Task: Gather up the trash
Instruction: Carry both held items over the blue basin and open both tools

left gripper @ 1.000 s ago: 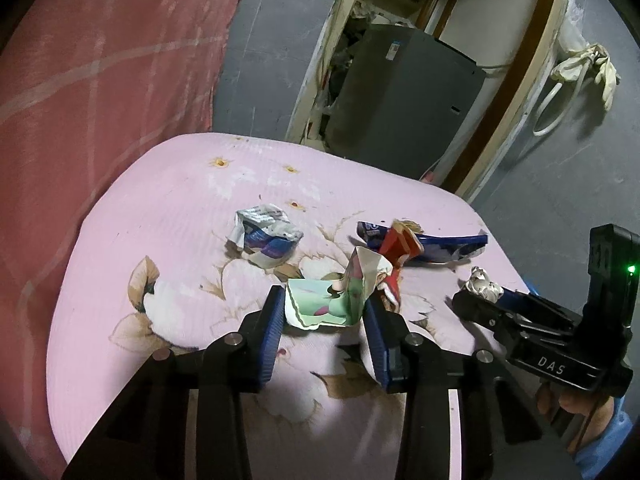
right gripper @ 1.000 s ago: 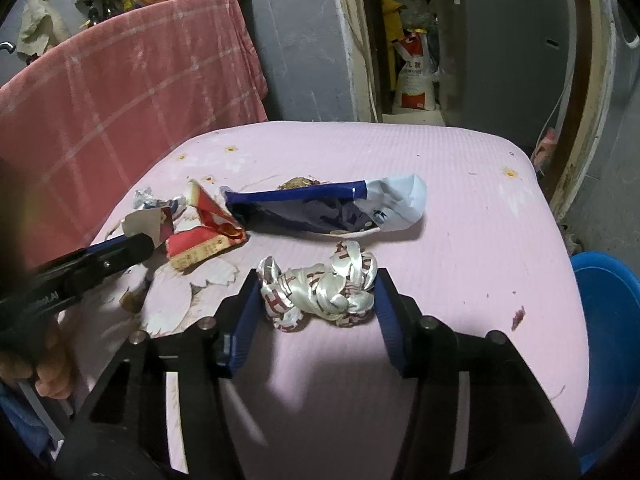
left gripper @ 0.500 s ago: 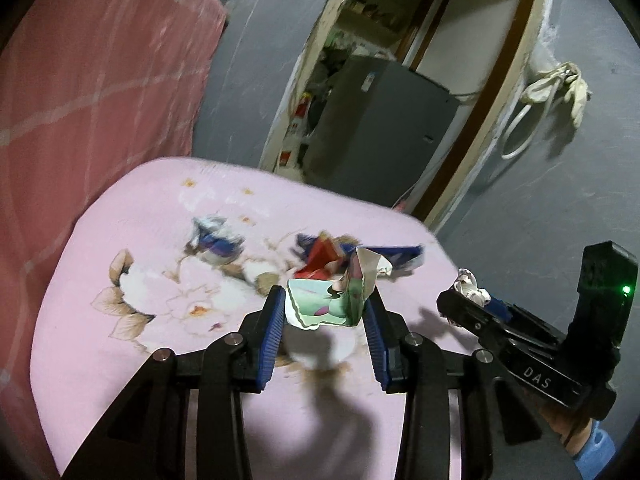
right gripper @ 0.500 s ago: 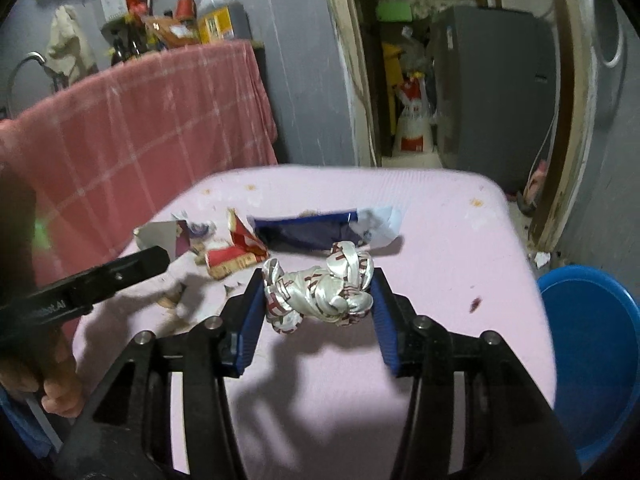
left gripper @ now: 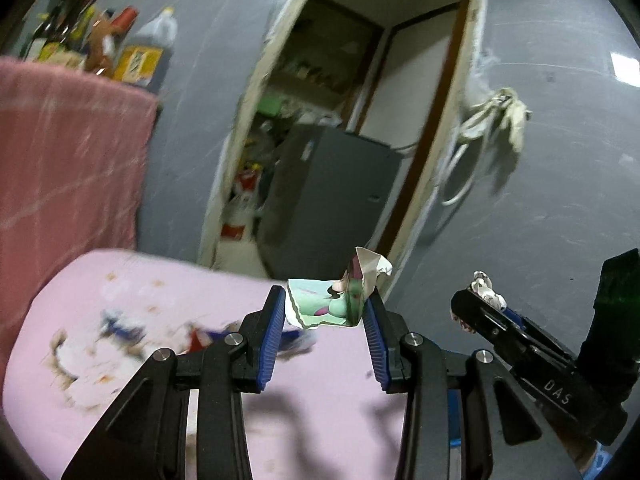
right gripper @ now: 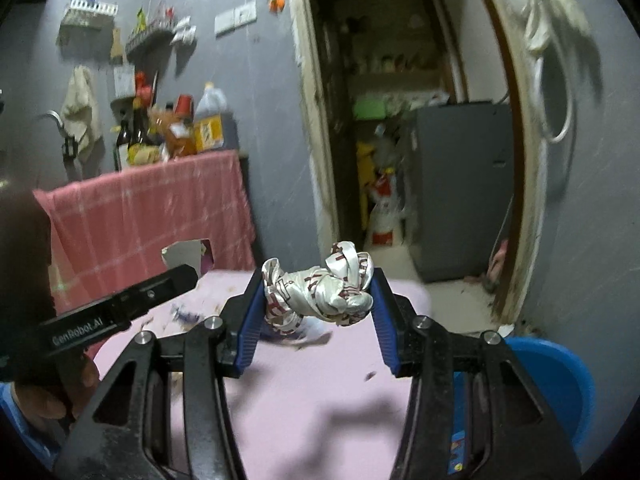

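The left hand-held gripper (left gripper: pixel 325 308) is clamped on a torn green paper scrap (left gripper: pixel 326 305), both blue pads (left gripper: pixel 270 332) pressing its sides, and it holds the scrap in the air above the pink counter (left gripper: pixel 320 400). The right hand-held gripper (right gripper: pixel 318 300) grips a crumpled white-and-red wrapper (right gripper: pixel 320 292) between its pads (right gripper: pixel 249 328), also clear of the counter. A hand (right gripper: pixel 48 396) holds the left tool's handle at the lower left of the right view. Beyond the fingers, blurred trash (left gripper: pixel 200 334) lies on the counter's floral print. A blue bin (right gripper: pixel 560 384) stands beside the counter's right edge. Farther back are a red checked cloth (right gripper: pixel 160 216) under bottles (right gripper: pixel 208 124), an open doorway with a grey fridge (right gripper: pixel 460 184), and a cord with rags (right gripper: pixel 556 20) on the grey wall.
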`<state>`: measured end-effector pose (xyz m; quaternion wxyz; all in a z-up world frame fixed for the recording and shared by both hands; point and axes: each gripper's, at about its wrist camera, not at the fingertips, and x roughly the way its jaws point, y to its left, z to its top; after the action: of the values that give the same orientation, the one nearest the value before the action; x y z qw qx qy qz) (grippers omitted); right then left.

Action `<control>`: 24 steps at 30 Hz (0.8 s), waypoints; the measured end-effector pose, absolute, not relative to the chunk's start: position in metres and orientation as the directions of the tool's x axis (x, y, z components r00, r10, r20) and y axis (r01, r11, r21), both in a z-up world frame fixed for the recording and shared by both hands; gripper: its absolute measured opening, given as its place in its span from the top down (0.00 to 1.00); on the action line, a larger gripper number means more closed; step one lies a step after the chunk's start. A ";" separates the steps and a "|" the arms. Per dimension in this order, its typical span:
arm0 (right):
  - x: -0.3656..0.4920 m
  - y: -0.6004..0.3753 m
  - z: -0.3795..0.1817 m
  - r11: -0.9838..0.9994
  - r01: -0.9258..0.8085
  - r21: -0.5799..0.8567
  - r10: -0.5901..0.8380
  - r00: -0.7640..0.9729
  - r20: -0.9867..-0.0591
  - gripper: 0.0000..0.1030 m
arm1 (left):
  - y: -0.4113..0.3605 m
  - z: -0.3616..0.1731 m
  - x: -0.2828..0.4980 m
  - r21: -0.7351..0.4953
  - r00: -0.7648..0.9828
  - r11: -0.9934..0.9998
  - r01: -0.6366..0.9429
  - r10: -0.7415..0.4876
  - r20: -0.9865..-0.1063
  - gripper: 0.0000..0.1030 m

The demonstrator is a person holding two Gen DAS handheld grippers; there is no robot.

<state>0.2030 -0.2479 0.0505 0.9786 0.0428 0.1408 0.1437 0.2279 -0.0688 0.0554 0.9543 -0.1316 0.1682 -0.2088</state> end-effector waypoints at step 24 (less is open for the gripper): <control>0.170 -0.417 0.031 0.983 0.033 0.179 0.013 0.967 -0.254 0.52 | -0.260 0.052 0.253 -0.234 0.712 0.777 0.584 -0.629 -0.312 0.67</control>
<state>0.1704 -0.4172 0.0308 0.9876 0.0912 0.1279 -0.0051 0.2530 -0.2604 0.0516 0.9233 -0.0594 0.1901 -0.3283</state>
